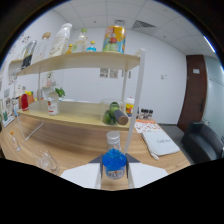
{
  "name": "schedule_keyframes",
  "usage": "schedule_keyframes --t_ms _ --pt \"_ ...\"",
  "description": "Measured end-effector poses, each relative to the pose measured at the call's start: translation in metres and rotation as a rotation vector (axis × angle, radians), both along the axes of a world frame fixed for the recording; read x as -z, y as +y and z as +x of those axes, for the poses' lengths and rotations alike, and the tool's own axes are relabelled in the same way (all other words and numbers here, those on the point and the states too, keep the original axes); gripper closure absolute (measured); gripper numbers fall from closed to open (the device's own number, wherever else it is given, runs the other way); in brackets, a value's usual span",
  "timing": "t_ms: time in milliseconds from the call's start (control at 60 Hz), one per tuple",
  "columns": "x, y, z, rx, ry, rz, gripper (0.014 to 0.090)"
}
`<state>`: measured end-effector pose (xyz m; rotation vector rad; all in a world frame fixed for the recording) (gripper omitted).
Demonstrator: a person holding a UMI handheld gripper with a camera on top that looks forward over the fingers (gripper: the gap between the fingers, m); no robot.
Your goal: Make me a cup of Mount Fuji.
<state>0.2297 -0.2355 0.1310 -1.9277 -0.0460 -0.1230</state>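
Observation:
A small clear bottle of blue liquid (pixel 113 161) with a white cap stands upright between my fingers, close to the camera. My gripper (pixel 114 170) is shut on it, and the grey fingertips (pixel 97 162) press its sides at label height. Only the finger ends show, on either side of the bottle. A clear glass (pixel 46 161) rests on the wooden table (pixel 75 145), to the left of the fingers and a little ahead of them.
Beyond the bottle stands a two-tier wooden shelf (pixel 85 61) on white posts. Bottles and cartons line its top; a green bottle (pixel 111 114) lies on the lower tier. A white cup (pixel 52 104) stands further left. A white notebook (pixel 159 141) lies ahead-right, a dark chair (pixel 204 141) beyond.

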Motion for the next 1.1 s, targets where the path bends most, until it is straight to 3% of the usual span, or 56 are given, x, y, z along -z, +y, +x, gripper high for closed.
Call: schedule_keyframes --t_ms 150,333,783,883,983,1100 --pt "0.061 0.003 0.027 0.002 0.044 -0.119 0.0692" --pt "0.097 0.008 0.040 0.000 0.086 -0.190 0.0692" --pt "0.106 -0.005 0.042 0.015 0.139 -0.233 0.0668" --pt "0.100 -0.010 0.045 0.047 0.125 -0.242 0.0503" --pt "0.084 -0.022 0.044 0.090 0.102 -0.253 0.0182" --pt "0.046 -0.036 0.029 0.153 0.097 -0.212 0.0197"
